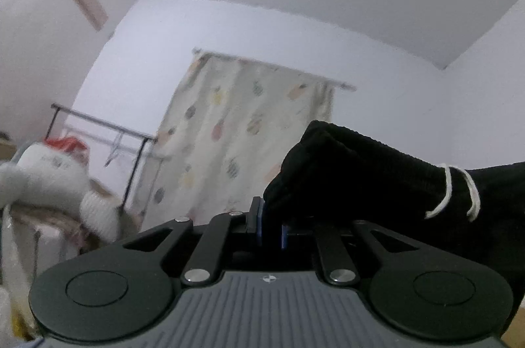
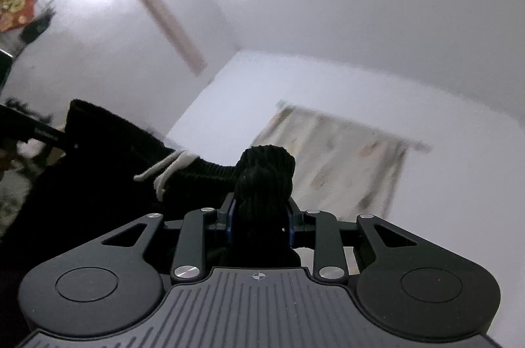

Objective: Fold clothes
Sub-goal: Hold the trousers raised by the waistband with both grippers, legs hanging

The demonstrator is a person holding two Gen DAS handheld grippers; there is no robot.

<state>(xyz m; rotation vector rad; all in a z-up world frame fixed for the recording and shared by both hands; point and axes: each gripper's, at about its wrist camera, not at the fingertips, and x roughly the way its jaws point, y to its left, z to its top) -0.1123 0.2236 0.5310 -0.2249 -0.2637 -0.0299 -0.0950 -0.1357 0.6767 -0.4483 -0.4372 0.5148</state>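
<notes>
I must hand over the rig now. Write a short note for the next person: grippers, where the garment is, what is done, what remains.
Left gripper: shut on the black garment, holding a bunched end.
Right gripper: shut on the same black garment, a knitted end bulging above the fingers.
Garment: lifted in the air between both grippers, white drawstring hanging loose. Both cameras point up at the walls and curtain; no folding surface is in view.
Done: garment picked up with both grippers.
Left: lay it flat, then fold; no fold shows yet.
</notes>
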